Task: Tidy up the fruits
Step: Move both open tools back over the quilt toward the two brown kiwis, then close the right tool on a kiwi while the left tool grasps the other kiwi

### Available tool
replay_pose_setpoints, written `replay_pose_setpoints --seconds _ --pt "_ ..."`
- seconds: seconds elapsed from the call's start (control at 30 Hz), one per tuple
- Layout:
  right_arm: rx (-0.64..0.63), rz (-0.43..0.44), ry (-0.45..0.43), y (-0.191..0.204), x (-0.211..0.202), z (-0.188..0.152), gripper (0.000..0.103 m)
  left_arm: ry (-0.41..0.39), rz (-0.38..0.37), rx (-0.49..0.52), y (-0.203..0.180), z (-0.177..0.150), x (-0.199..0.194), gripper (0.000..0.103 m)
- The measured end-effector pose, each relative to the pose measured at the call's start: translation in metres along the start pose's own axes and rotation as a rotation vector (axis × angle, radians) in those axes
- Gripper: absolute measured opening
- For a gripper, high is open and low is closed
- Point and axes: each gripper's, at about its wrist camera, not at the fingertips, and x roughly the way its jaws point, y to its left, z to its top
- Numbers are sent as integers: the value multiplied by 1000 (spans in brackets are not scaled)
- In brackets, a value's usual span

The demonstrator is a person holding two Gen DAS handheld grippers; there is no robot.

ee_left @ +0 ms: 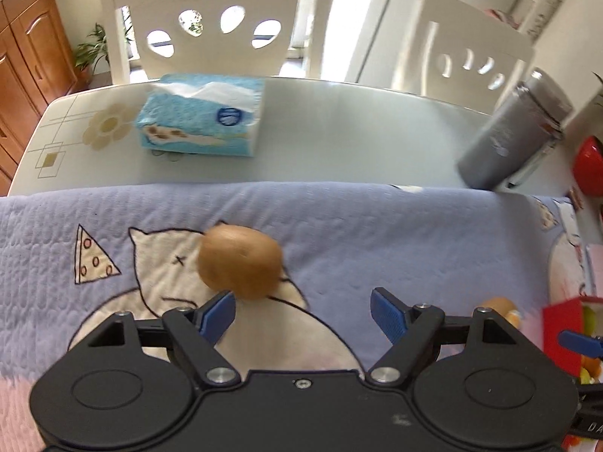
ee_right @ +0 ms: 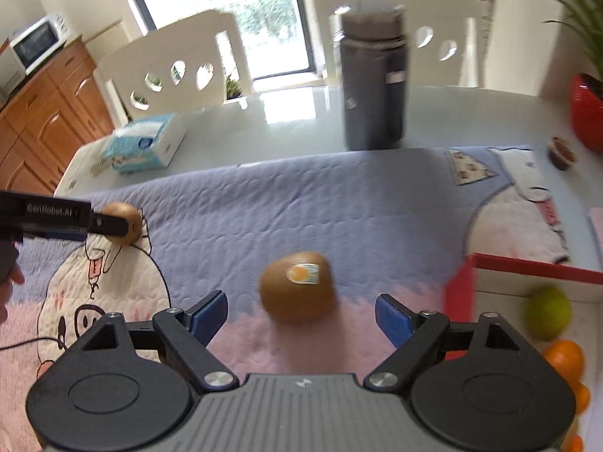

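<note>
On my left wrist view, the left gripper (ee_left: 303, 312) has its jaws spread wide and empty, with a plain kiwi (ee_left: 240, 260) on the quilted mat (ee_left: 377, 233) just ahead, nearer the left pad; I'd shift left to centre it before closing. On my right wrist view, the right gripper (ee_right: 301, 316) is equally wide and empty, the stickered kiwi (ee_right: 297, 288) sitting between the tips. I'd sink lower, close gently, then carry it to the red box (ee_right: 458, 290) alongside.
</note>
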Motion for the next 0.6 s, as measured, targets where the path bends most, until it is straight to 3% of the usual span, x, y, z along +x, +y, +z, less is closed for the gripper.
replay_pose_setpoints --seconds 0.43,0.6 --pt "-78 -67 136 21 82 11 87 38 76 2 22 10 47 98" --pt "-82 -66 156 22 99 12 87 72 47 -25 32 12 60 98"
